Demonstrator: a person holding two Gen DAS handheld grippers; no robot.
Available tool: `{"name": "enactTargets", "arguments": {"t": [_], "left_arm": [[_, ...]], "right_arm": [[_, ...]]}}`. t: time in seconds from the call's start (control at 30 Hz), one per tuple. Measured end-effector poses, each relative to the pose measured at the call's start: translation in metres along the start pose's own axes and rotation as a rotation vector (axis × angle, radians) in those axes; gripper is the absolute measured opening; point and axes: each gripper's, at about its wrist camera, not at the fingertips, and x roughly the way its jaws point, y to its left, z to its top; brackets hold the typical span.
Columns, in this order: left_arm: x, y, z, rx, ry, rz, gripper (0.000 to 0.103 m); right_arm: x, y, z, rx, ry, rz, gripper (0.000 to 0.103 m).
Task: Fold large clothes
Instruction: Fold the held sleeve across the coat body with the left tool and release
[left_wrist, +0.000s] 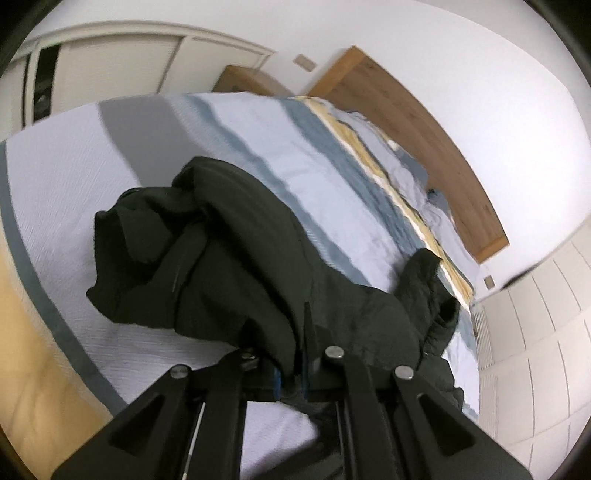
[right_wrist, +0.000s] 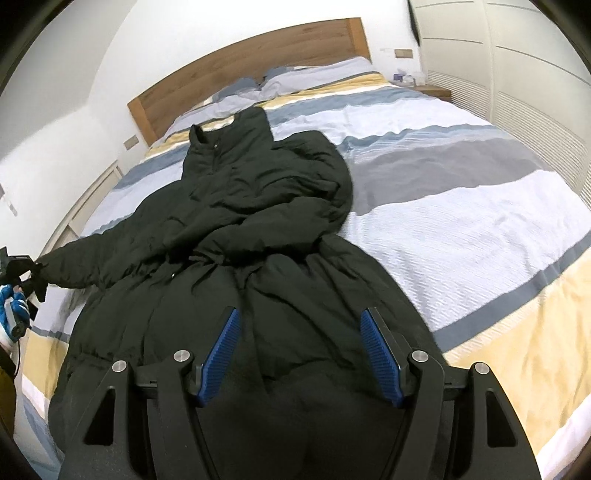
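Left wrist view: we find the left gripper (left_wrist: 291, 373) clamped on the coat (left_wrist: 229, 251) sleeve; carry it toward three o'clock across the body, right gripper (right_wrist: 299, 354) apart.

A wide bed (right_wrist: 461, 206) with a wooden headboard (right_wrist: 240, 70) at twelve o'clock carries a duvet (right_wrist: 443, 229) striped white, grey, blue and yellow. Two pillows (right_wrist: 295, 79) lie against the headboard. A dark padded coat (right_wrist: 258, 229) sprawls lengthwise on the duvet, collar toward twelve, hem toward six o'clock.
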Motion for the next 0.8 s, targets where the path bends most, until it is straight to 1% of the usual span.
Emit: {"name": "enactTargets", "arguments": {"t": [0.03,0.1,0.23,0.27,0.4,0.5,0.63,0.7,0.8], "left_arm": [[-0.002,-0.005,-0.002,0.012,-0.001,-0.006,0.006],[-0.005,-0.031,-0.008,0.056,-0.002,-0.022,0.006],[-0.004,-0.085,-0.030,0.162,0.013,-0.051,0.006],[-0.004,-0.094,-0.036,0.183,0.018,-0.057,0.006],[0.005,-0.134,-0.070,0.274,0.056,-0.082,0.006],[0.015,-0.168,-0.103,0.372,0.093,-0.093,0.006],[0.033,-0.191,-0.138,0.425,0.149,-0.111,0.006],[0.047,-0.202,-0.160,0.450,0.181,-0.109,0.006],[0.062,-0.210,-0.182,0.463,0.219,-0.099,0.005]], "right_arm": [[-0.002,-0.004,0.000,0.006,-0.005,-0.001,0.067],[-0.007,-0.011,0.000,0.016,-0.014,-0.001,0.067],[-0.015,-0.029,0.001,0.042,-0.031,-0.004,0.067],[-0.017,-0.033,0.000,0.049,-0.034,-0.004,0.067],[-0.021,-0.048,-0.003,0.072,-0.037,-0.006,0.067],[-0.024,-0.057,-0.005,0.083,-0.039,-0.007,0.067],[-0.027,-0.066,-0.007,0.092,-0.043,-0.013,0.067],[-0.029,-0.072,-0.008,0.102,-0.044,-0.015,0.067],[-0.031,-0.080,-0.009,0.113,-0.045,-0.022,0.067]]}}
